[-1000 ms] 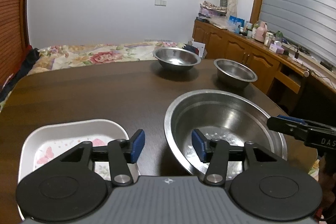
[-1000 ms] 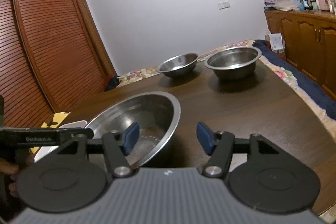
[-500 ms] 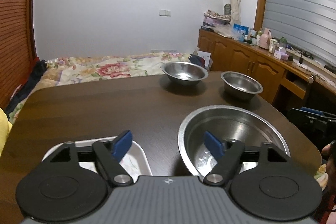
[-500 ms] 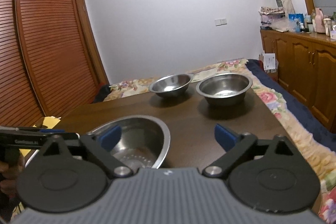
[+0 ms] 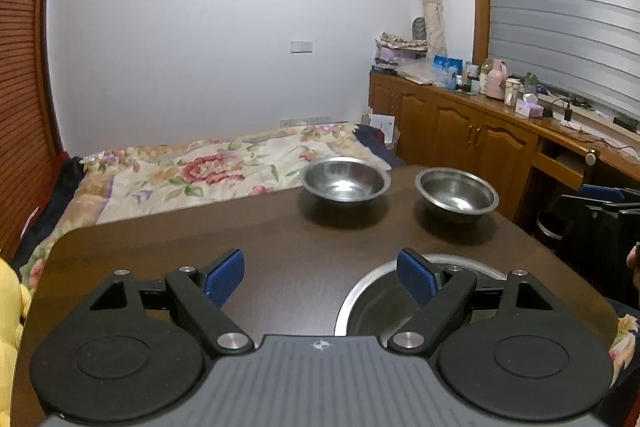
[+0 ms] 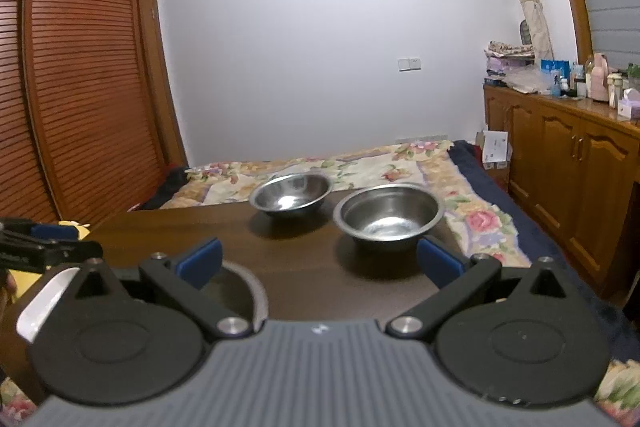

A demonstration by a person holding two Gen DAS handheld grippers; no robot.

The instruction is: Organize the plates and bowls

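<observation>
Presently both grippers hang above the near edge of the dark brown wood-grain table, which has rounded corners and a smooth, faintly glossy top. Left gripper: jaws wide, nothing between the ribbed blue pads; black arms, grey ridged body. Right gripper: jaws at full spread, likewise nothing between them.

Large steel bowl sits at the near edge toward the right corner, round, brushed metal, rim dull grey; mostly hidden under the left gripper's right finger. In the right wrist view only a sliver of its rim shows.

Two smaller steel bowls stand near the far edge, just beside each other but apart: shallow bowl with a flared rim, and deeper bowl toward the far right corner. Both polished, reflecting light from their bottoms.

White plate, glossy with rounded corner, lies at the near left edge; only its rim is visible.
</observation>
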